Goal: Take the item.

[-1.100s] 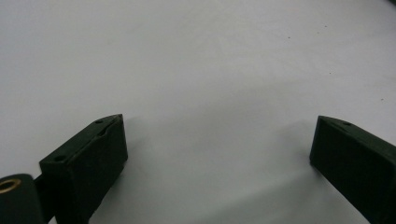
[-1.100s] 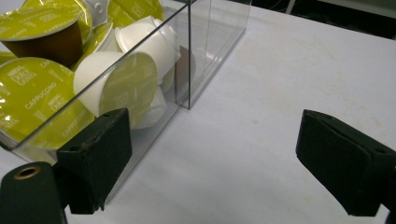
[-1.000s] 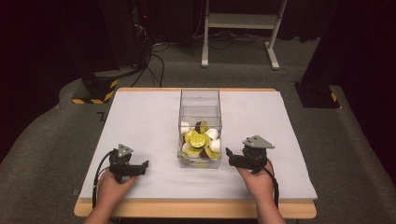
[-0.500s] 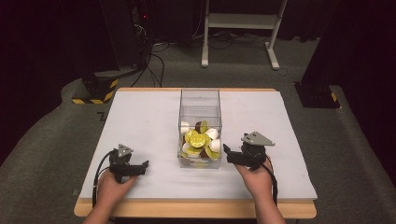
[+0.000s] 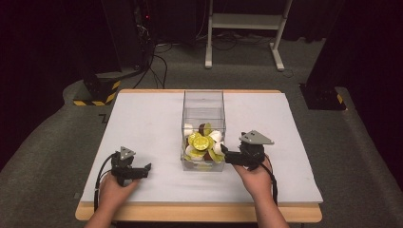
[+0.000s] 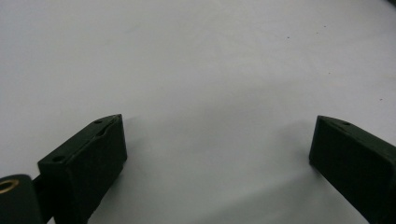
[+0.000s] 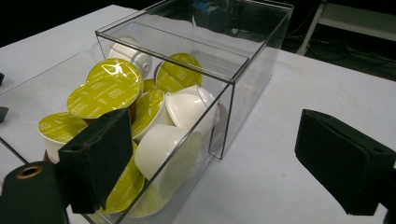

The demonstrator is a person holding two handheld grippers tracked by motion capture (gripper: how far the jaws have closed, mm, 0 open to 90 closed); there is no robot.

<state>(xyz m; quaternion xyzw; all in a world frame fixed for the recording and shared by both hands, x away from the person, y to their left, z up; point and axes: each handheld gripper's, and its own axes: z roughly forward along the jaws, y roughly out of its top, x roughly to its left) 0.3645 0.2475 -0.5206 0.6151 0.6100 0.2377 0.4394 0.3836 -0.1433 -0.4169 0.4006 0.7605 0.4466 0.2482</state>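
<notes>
Your right gripper, fingers apart, empty, touching clear box: nudge could tip capsules. Left gripper open, near worktop's front edge.

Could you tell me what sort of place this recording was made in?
Probably a lab or test room: a white-topped table on grey carpet, cables trailing across the floor behind, a hazard-striped base, and dark surroundings.

A clear box mid-table holds heaped white coffee pods with green lids.
</notes>
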